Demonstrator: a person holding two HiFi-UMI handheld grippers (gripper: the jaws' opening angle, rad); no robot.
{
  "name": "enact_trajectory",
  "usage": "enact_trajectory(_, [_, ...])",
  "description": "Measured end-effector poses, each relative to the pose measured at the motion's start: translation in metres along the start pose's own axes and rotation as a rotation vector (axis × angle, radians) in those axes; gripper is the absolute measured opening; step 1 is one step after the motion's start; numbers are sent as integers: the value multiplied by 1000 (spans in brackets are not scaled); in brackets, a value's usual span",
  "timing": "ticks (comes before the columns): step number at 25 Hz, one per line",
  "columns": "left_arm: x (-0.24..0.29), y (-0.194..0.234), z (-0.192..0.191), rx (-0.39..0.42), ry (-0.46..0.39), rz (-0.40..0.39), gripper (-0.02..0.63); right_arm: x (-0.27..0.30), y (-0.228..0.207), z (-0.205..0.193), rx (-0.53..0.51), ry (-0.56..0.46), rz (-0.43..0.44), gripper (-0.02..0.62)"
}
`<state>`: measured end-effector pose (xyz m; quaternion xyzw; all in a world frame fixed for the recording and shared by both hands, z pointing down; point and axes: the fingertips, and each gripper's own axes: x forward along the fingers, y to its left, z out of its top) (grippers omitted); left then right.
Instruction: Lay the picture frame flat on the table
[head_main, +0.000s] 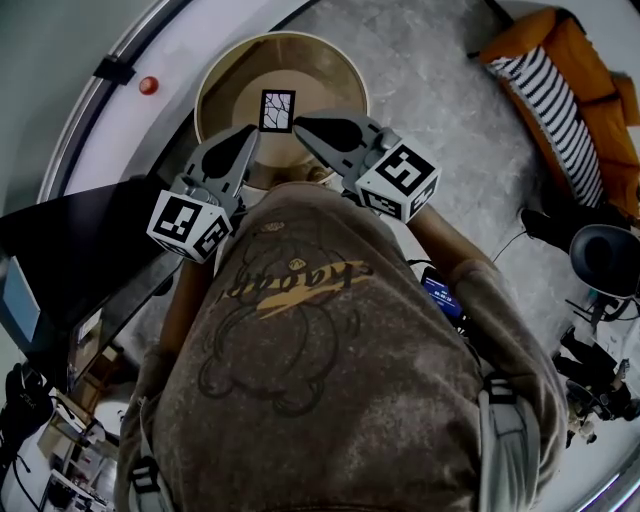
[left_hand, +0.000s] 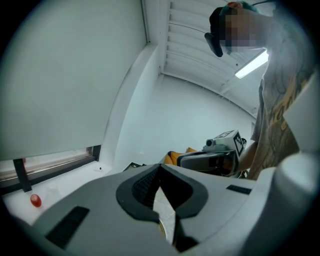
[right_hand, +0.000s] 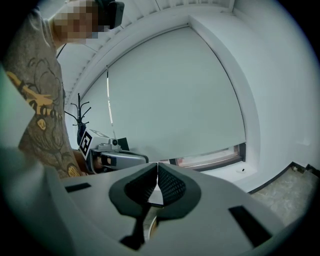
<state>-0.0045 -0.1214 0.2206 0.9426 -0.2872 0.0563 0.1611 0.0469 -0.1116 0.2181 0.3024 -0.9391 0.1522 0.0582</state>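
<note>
Picture frame (head_main: 277, 110) corner sits hidden inside left tool (head_main: 255, 131).

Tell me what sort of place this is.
Probably a living-room-style corner: round light-wood table, orange sofa with striped cushion, drawn white roller blind.

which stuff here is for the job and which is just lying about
For the job: picture frame, round table, left claw, right claw.
Lying about: striped cushion, orange sofa, small red thing.
</note>
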Motion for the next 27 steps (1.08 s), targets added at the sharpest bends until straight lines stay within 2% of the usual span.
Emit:
enact_trajectory(14, [4, -2, -11, -42, 19, 2, 17, 0, 3, -10, 24, 67, 29, 20])
enact_trajectory(18, [5, -5, -13, -51, 22, -1, 17, -1, 4, -8, 16, 45, 37, 20])
enact_trajectory(23, [2, -5, -18, -61, 32, 1, 17, -2, 6, -15, 30, 86, 42, 20])
enact_trajectory(27, [2, -4, -21, -68, 35, 5, 18, -1, 3, -13, 21, 70, 44, 20])
